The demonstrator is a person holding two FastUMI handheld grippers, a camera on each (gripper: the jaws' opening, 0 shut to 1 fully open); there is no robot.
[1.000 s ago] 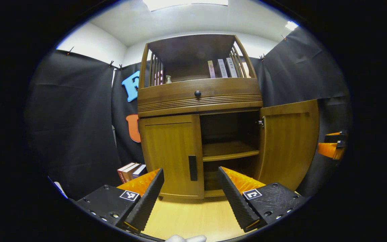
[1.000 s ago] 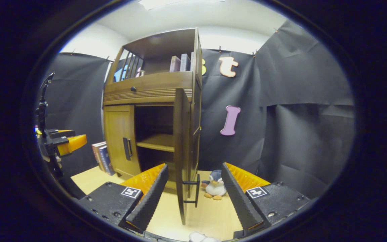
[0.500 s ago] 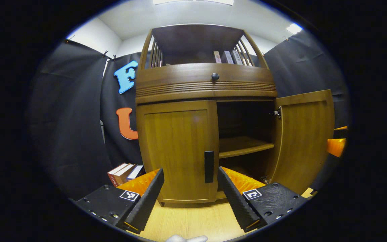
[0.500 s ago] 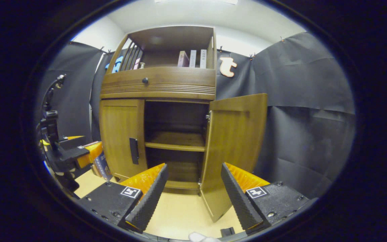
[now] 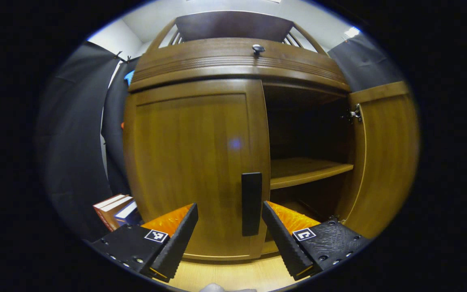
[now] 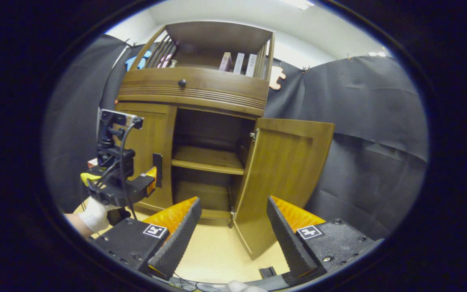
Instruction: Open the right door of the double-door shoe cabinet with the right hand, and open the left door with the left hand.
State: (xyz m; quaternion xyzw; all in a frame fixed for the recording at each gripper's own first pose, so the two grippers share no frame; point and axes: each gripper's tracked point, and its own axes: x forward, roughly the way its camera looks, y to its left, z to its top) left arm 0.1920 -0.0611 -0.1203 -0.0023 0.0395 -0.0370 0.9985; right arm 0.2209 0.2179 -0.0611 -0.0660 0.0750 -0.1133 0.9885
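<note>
The wooden shoe cabinet (image 5: 233, 65) fills the left gripper view. Its left door (image 5: 193, 162) is closed, with a black upright handle (image 5: 251, 202) near its inner edge. My left gripper (image 5: 229, 239) is open just short of that door, and the handle stands between its fingers, nearer the right one. The right door (image 5: 383, 162) is swung open, baring an inner shelf (image 5: 306, 170). In the right gripper view the open right door (image 6: 286, 182) stands ahead of my open right gripper (image 6: 233, 239), which holds nothing. There the left gripper (image 6: 149, 185), held by a gloved hand (image 6: 93, 217), sits by the left door's handle (image 6: 157, 175).
Several books (image 5: 114, 209) lean on the floor left of the cabinet. A drawer with a round knob (image 6: 182, 82) runs above the doors, and more books (image 6: 237, 63) stand on the top shelf. Pale wooden floor (image 6: 213, 255) lies before the cabinet; black cloth walls surround it.
My left gripper has moved in close to the left door until its handle sits between the fingers. The right door has swung wide open, off the right gripper, which has pulled back.
</note>
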